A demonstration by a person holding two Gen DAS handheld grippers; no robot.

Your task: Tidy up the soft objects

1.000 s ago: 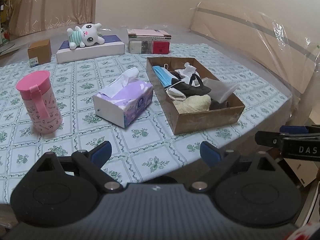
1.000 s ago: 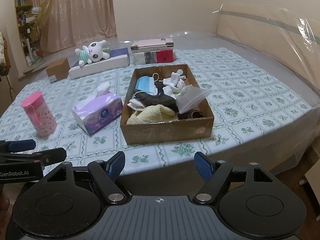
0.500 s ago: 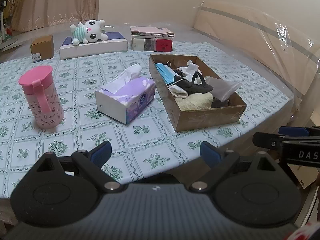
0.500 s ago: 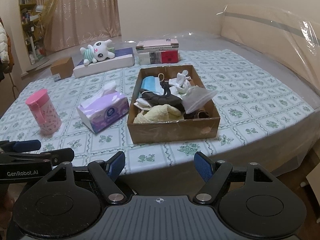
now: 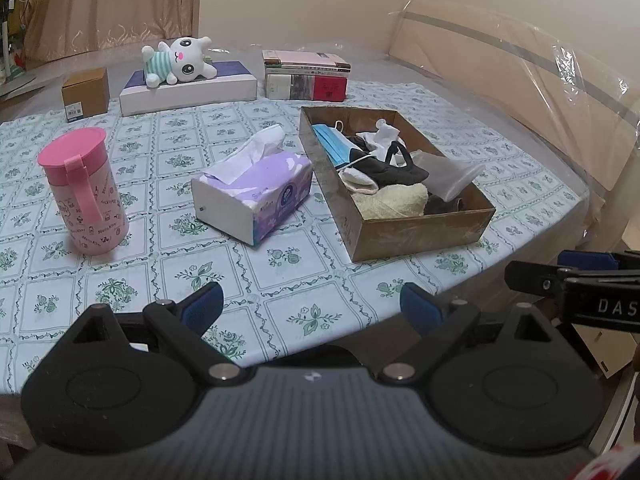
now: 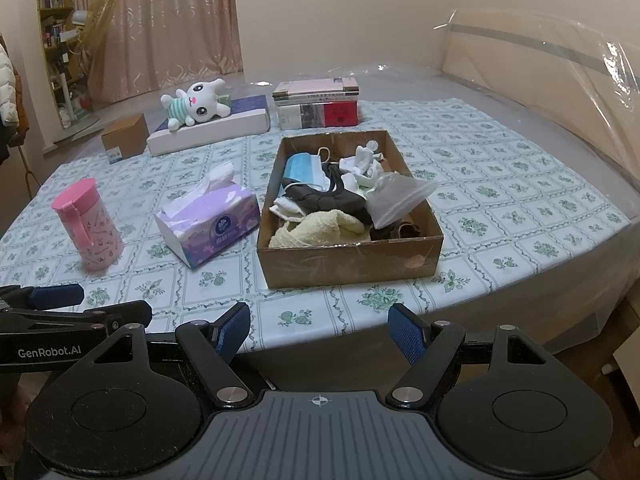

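Observation:
A brown cardboard box (image 5: 420, 236) (image 6: 352, 264) stands on the patterned table near its front edge. It holds soft items: a blue face mask (image 6: 304, 170), a black mask (image 6: 324, 200), white socks (image 6: 360, 164), a cream towel (image 6: 320, 228) and a clear plastic bag (image 6: 396, 196). A white plush bunny (image 5: 180, 62) (image 6: 196, 106) lies on a flat white box at the back. My left gripper (image 5: 310, 306) is open and empty, over the table's front edge. My right gripper (image 6: 320, 328) is open and empty, in front of the box.
A purple tissue pack (image 5: 252, 190) (image 6: 208, 228) lies left of the box. A pink lidded cup (image 5: 82, 190) (image 6: 88, 226) stands further left. Stacked books (image 5: 306, 76) and a small carton (image 5: 86, 96) sit at the back. A plastic-wrapped headboard (image 5: 520, 92) runs along the right.
Both grippers have risen and drawn back slightly, so the table sits lower and further in view. Both stay open and empty; nothing on the table has moved.

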